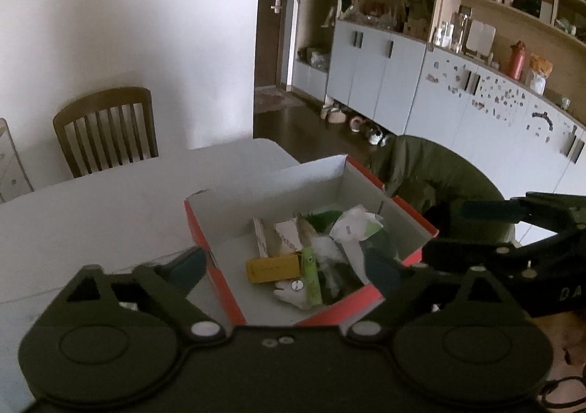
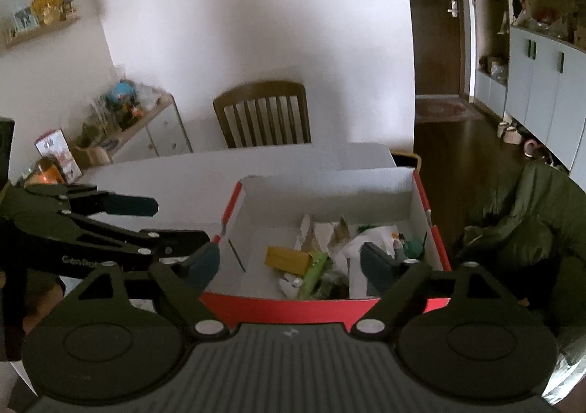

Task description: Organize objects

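A red cardboard box with a white inside stands on the white table. In it lie a yellow carton, a green tube, white wrappers and other small items. My left gripper hangs open over the box's near left corner with nothing between its fingers. My right gripper is open too, above the box's near wall, and holds nothing.
A wooden chair stands at the table's far side. A green jacket drapes a seat right of the box. Cabinets line the right wall. A cluttered drawer unit stands at the far left.
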A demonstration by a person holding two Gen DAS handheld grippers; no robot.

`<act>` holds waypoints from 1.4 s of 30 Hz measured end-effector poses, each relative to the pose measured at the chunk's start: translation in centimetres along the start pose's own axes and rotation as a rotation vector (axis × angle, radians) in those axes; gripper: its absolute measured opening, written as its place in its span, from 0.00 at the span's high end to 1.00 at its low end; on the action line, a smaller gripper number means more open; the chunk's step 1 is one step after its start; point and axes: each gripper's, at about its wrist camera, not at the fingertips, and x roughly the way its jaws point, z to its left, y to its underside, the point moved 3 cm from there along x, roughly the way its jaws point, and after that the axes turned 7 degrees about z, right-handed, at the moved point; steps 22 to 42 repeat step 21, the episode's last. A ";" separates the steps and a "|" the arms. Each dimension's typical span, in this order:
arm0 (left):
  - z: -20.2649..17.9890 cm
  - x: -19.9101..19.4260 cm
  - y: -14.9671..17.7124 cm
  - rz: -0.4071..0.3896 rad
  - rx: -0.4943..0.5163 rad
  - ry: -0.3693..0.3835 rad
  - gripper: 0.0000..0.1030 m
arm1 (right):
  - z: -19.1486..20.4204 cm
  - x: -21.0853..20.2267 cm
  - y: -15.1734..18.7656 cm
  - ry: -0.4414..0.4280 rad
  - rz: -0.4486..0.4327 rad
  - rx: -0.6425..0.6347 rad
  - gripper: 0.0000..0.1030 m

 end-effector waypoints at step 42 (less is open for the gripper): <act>0.1 -2.2 1.4 -0.041 0.008 0.010 0.01 | 0.9 -2.2 1.2 0.015 -0.056 0.070 0.08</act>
